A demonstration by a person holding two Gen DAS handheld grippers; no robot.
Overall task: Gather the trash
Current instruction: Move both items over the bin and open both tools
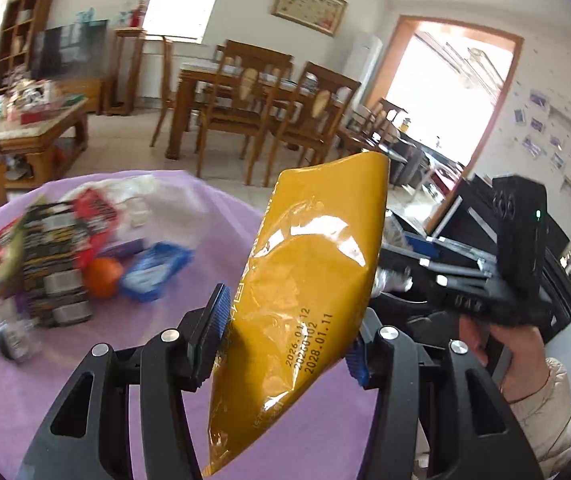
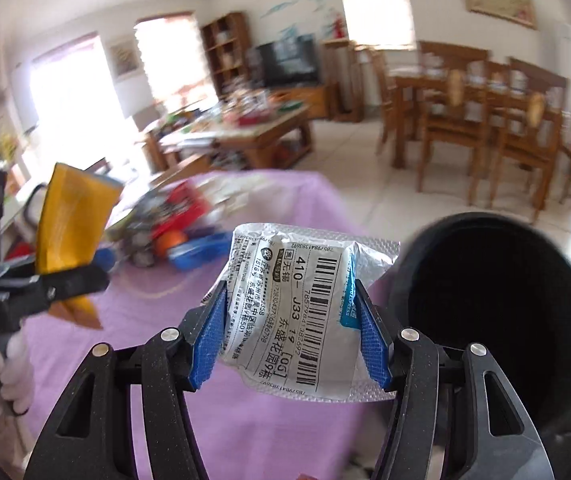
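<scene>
Purple-clothed table [image 2: 269, 420] carries a blurred heap of wrappers [image 1: 49, 248], an orange ball [image 1: 103, 276] and a blue packet [image 1: 153, 270]. Round black bin [image 2: 493, 320] sits just right of the right gripper [image 2: 289, 336], which clamps a silver labelled mailer pouch [image 2: 305, 312]. Left gripper [image 1: 289, 336], angled down, pinches a mustard-yellow foil pouch [image 1: 309, 288] above the cloth.

Domestic living-dining room. Wooden dining table [image 1: 221, 76] with matching chairs [image 1: 241, 108], cluttered coffee table [image 2: 245, 128], television [image 2: 289, 60] beside a bookshelf [image 2: 225, 48], framed picture [image 1: 308, 6] on the white wall, tiled floor [image 2: 357, 160].
</scene>
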